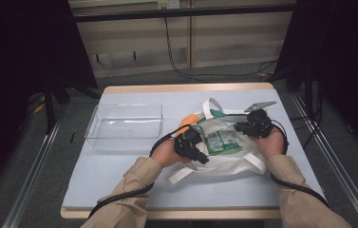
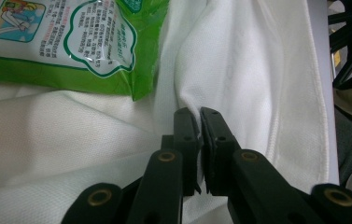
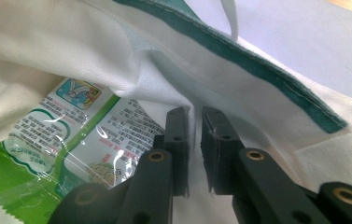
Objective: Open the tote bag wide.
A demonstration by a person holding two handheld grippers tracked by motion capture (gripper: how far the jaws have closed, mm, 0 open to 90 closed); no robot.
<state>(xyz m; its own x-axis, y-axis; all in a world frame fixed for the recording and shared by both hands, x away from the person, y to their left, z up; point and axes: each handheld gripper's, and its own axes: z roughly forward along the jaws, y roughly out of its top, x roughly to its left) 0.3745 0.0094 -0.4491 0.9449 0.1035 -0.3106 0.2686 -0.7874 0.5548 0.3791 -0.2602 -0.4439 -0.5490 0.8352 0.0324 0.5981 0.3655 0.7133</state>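
While both hands rest at the bag's mouth: the scene reads as follows.
Bag: white cloth bag (image 1: pixel 224 159) with a green trim lies on the right half of the surface (image 1: pixel 119 171), mouth held apart.
Left tool (image 1: pixel 192 145): jaws pinched tight on a fold of the bag's near-left edge.
Right tool (image 1: pixel 252 124): jaws slightly apart, the bag's cloth rim between them; whether the pads press on it I cannot tell.
Packet: green-and-white packet (image 1: pixel 221 141) lies inside the bag.
Tray: clear plastic tray (image 1: pixel 124 124) sits left of the bag, apart from it.

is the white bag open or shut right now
Open. The white bag has its mouth spread between the left tongs and right tongs, each at a side of the rim, and the green packet inside shows.
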